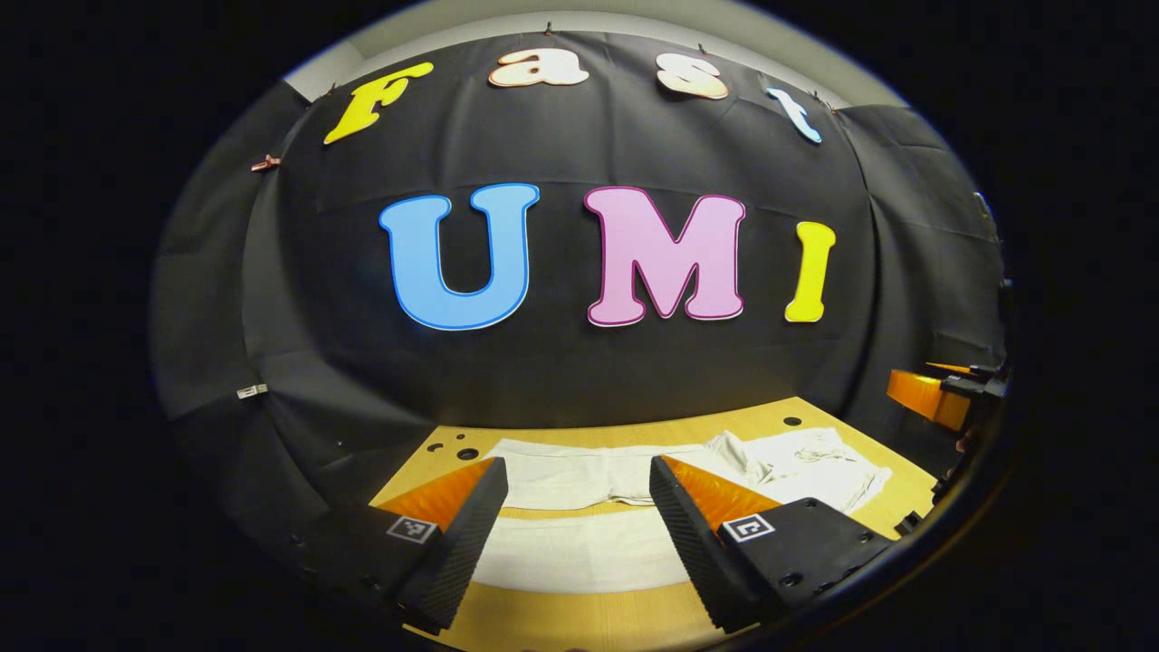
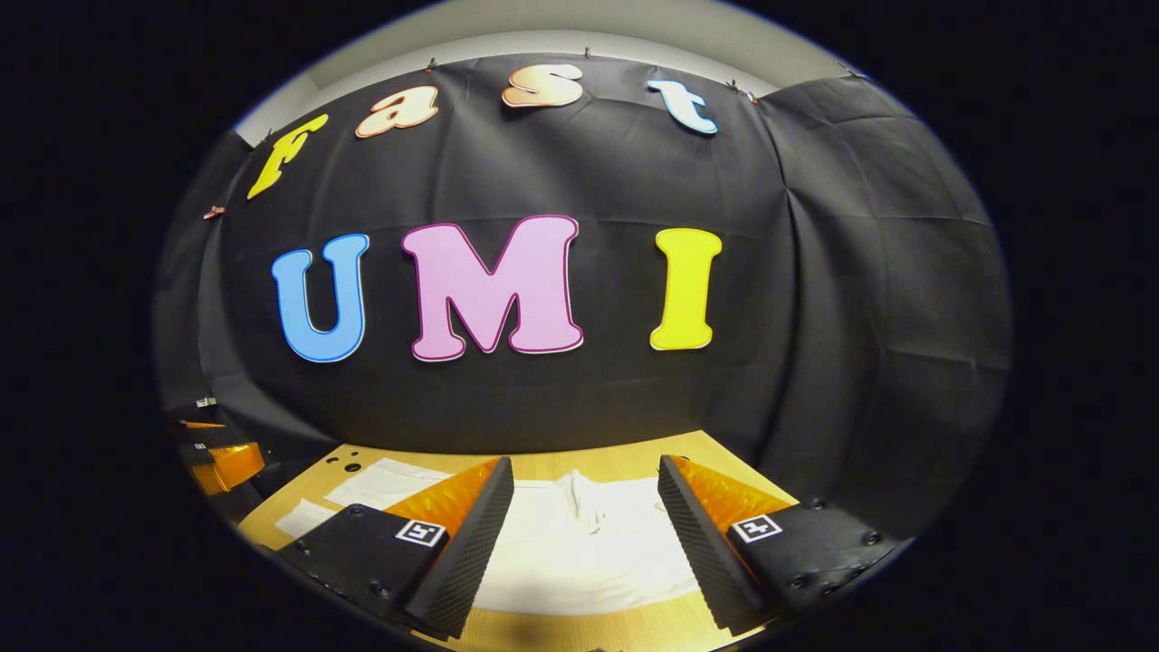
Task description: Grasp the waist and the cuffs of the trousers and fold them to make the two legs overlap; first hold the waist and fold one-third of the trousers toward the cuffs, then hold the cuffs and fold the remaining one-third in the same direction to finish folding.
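Note:
White trousers (image 1: 570,548) lie flat on the wooden table (image 1: 625,435), the two legs side by side and apart, running left, with the rumpled waist (image 1: 806,466) at the right. My left gripper (image 1: 577,466) hovers open above the legs, with nothing between its fingers. In the right gripper view the waist end (image 2: 589,534) lies under my right gripper (image 2: 586,464), which is open and holds nothing. The legs' ends (image 2: 380,484) reach off to the left there. The right gripper (image 1: 942,394) also shows at the far right of the left gripper view.
The booth's black cloth wall stands close behind the table's far edge. Small holes (image 1: 466,453) mark the tabletop near its far left corner. A strip of bare wood (image 2: 579,629) runs along the near edge. The left gripper (image 2: 217,457) shows at the left rim of the right gripper view.

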